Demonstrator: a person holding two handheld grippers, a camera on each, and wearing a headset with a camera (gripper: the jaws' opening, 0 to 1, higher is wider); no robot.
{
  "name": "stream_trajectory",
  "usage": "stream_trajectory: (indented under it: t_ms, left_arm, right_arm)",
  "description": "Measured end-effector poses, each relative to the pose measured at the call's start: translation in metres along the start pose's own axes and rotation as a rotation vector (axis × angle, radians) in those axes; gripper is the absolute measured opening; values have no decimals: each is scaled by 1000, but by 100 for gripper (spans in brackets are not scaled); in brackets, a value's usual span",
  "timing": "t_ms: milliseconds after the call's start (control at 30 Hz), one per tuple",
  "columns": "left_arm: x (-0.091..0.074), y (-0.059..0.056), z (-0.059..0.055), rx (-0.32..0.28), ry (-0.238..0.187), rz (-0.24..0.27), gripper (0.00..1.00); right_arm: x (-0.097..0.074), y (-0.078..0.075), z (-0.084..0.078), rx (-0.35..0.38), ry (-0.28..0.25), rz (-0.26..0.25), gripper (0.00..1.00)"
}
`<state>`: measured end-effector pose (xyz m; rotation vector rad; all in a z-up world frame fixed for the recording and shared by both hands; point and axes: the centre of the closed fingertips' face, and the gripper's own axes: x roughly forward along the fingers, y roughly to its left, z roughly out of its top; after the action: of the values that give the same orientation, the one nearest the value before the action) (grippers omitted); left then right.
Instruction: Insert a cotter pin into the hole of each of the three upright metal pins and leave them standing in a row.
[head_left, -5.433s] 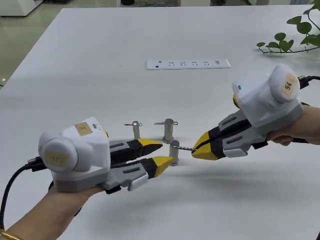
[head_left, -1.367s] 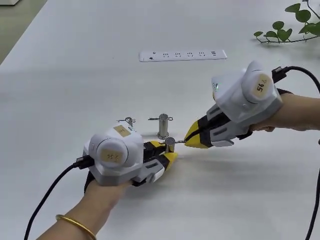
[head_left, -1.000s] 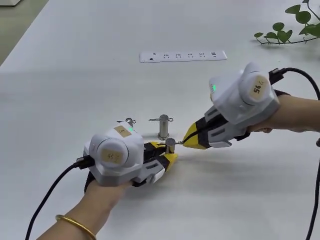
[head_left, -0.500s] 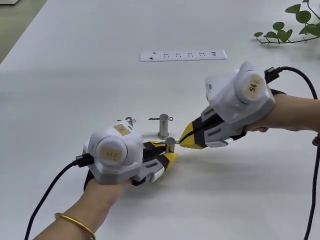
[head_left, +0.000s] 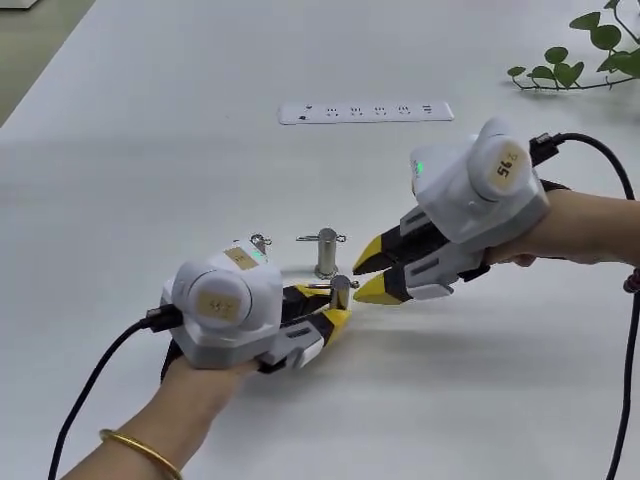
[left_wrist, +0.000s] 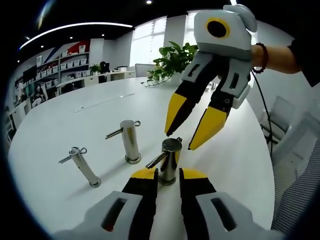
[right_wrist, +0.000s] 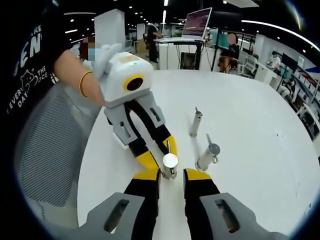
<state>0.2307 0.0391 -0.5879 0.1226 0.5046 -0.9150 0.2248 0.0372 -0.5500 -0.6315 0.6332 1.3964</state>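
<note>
The left claw (head_left: 322, 303) and right claw (head_left: 360, 282) are each built with black jaws tipped in yellow, under a rounded white housing marked with a tan round sticker (head_left: 220, 307). A black cable (head_left: 90, 390) is attached behind. A gold bangle (head_left: 140, 449), a dark bead bracelet (left_wrist: 263, 50) and a black lettered sleeve (right_wrist: 30, 70) are worn.

Bright, even overhead light here. The white desk (head_left: 150, 200) looks a bit washed out toward 12 o'clock in the head view, with soft shadows under the left gripper (head_left: 322, 304) and right gripper (head_left: 363, 279). Gripper views bend hard at the edges. The ceiling light strip (left_wrist: 75, 25) glares at 11 o'clock, and the top of the metal pin (right_wrist: 170, 160) is blown white.
</note>
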Motion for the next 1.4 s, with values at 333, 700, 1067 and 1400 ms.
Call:
stream_trajectory:
  t_ms: [333, 700, 1067, 1400]
  left_arm:
    - [-16, 5, -10, -26, 24, 6, 30]
    - [-30, 5, 2, -53, -17, 13, 37]
    - [-46, 9, 15, -71, -59, 40, 45]
    - [-69, 12, 21, -57, -67, 98, 55]
  right_arm:
    - [9, -2, 4, 53, -6, 0, 18]
    - [22, -3, 3, 52, 7, 7, 16]
    - [23, -2, 2, 60, 16, 14, 9]
    - [23, 2, 5, 38, 13, 10, 8]
